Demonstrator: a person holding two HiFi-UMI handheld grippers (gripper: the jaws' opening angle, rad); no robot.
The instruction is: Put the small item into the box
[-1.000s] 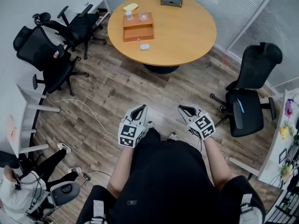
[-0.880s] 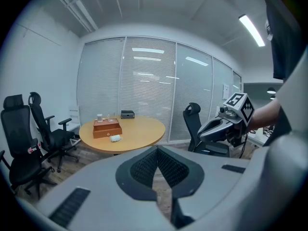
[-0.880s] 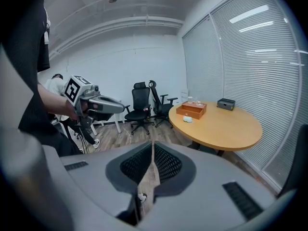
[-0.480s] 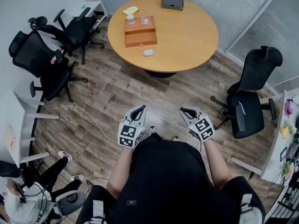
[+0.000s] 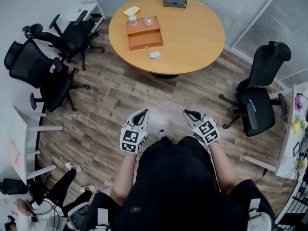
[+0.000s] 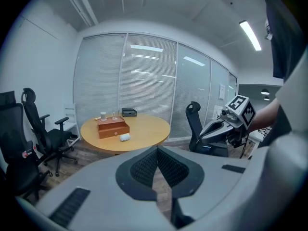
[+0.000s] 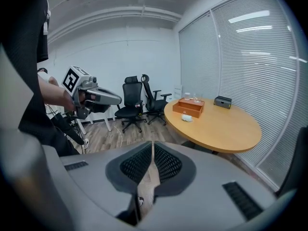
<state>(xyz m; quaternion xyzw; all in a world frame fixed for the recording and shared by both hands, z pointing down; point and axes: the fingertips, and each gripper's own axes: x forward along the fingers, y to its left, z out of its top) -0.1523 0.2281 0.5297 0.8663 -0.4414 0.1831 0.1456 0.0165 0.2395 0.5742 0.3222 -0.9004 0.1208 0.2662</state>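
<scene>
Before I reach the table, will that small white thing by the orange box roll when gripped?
The small white item looks rounded, so a nudge may roll it. Being small, it is probably light. Too distant to judge stiffness.

The round surface (image 5: 192, 32) is smooth, matt wood; the box (image 5: 143, 32) orange-brown wood; the floor (image 5: 120, 90) grainy planks; the right-hand chair (image 5: 257, 109) matt black.

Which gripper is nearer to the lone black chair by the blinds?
Right. The right gripper is left of the chair in the head view; the left gripper sits farther left, beyond the right one.
</scene>
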